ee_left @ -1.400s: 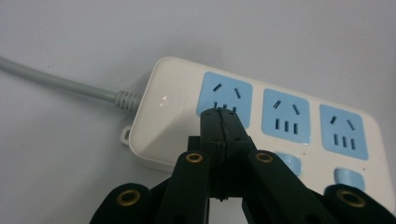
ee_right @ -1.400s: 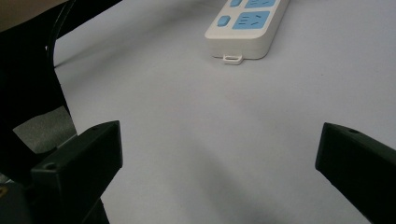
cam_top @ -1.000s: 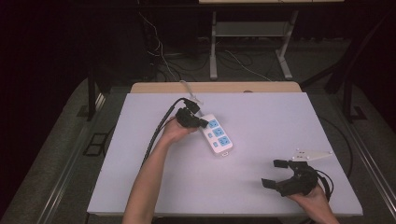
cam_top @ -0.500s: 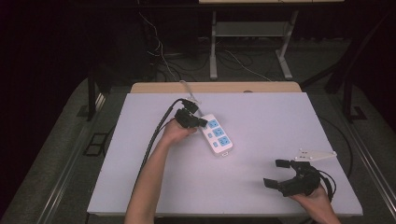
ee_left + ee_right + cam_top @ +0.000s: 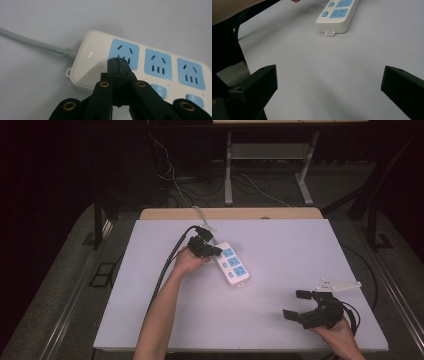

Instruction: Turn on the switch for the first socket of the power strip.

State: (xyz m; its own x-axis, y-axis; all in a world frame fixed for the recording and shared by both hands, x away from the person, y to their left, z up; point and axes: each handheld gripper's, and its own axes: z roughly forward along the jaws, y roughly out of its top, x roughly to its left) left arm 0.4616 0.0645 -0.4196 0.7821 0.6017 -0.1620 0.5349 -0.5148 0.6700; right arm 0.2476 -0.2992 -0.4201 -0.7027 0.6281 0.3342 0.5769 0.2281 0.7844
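A: Where is the power strip (image 5: 231, 264) now?

B: It lies flat on the desk (image 5: 280, 245), directly under the tip of the left tongs (image 5: 117, 65). These tongs are clenched, with nothing between them. In the left gripper view the closed tip stands over the first blue socket (image 5: 124, 53), near the end where the grey cord (image 5: 32, 43) enters.

A: And the right tongs (image 5: 297, 304)?

B: They are released, the jaws wide apart, and they hold nothing. The strip is well apart from them, ahead and to their left.

A: What could go wrong from here?

B: I think the left tongs want to press something, maybe a switch (image 5: 158, 90). The switches are to the side of the tip, not under it. If the tip goes straight down, it can hit the socket slots and do nothing useful.

A: Anything else?

B: The strip is light and nothing holds it. A push from the side could make it slide or turn on the smooth desk, because the right tongs are too far to steady it.
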